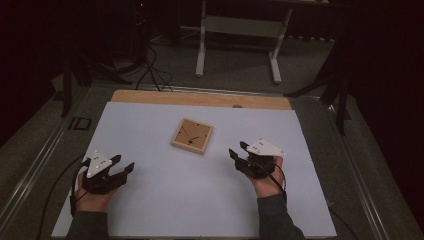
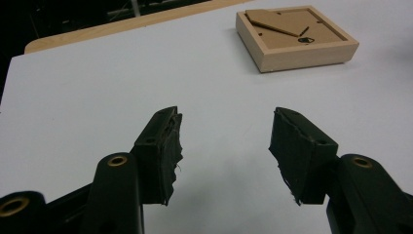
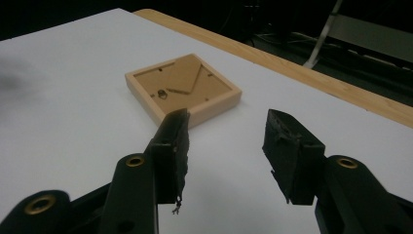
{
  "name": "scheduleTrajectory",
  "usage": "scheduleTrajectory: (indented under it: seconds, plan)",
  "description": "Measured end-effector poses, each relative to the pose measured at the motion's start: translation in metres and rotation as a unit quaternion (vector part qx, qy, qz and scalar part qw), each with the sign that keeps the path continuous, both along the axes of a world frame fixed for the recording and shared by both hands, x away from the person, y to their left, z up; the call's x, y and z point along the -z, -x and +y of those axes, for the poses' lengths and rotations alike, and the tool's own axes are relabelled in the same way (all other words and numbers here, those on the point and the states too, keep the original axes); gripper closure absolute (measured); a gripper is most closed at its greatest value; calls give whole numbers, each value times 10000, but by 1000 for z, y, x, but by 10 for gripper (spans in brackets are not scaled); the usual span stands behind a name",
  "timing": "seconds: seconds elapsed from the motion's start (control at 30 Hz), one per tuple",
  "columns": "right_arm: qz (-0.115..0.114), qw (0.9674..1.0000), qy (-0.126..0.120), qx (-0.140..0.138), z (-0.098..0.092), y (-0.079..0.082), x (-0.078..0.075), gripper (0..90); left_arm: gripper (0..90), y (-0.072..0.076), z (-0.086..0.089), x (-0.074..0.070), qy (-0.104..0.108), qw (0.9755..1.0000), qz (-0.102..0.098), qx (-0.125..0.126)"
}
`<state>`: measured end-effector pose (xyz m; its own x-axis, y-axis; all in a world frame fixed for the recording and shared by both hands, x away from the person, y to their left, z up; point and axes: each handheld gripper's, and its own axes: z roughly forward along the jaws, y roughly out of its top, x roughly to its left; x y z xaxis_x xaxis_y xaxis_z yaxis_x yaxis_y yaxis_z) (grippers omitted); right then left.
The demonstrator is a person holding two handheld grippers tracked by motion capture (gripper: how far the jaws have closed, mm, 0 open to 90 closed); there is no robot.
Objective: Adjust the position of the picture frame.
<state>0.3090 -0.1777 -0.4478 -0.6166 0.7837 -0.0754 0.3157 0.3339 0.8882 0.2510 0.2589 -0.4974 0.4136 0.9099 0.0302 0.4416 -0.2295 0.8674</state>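
- High view: the wooden frame [image 1: 192,135] lies back-up mid-table; your left gripper [image 1: 119,167] rests well off to its left, your right gripper [image 1: 239,152] near its right.
- Left gripper view: jaws wide, empty, frame far ahead.
- Right gripper view: jaws apart, empty, frame just beyond.

The room is dark. A white table top [image 1: 165,200] with a wooden far edge [image 1: 200,98] stands on grey carpet floor [image 1: 235,62]. Beyond the far edge stands a white metal frame with two legs [image 1: 201,47]. Black cables [image 1: 150,70] lie on the floor.
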Motion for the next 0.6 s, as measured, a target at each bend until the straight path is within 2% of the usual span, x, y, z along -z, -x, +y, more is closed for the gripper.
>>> scheduleTrajectory:
  seconds: [0.2,0.23,0.27,0.3,0.43,0.6]
  plan:
    - [90,9999,44,-27,11,-10,4,509,442,0,1,-1,-1,10000,-20,0]
    - [219,9997,57,18,16,-16,8,518,442,-1,1,0,-7,10000,-16,1]
    - [219,9997,57,18,16,-16,8,518,441,-1,1,0,-7,10000,-16,1]
    - [328,9994,18,45,20,-23,12,522,441,-1,1,0,-20,10000,-7,-12]
    - [519,9986,-65,97,25,-33,21,532,441,-1,1,0,-12,10000,-16,-33]
    - [528,9986,-48,84,31,-38,28,546,442,-1,1,0,-11,10000,-23,-42]
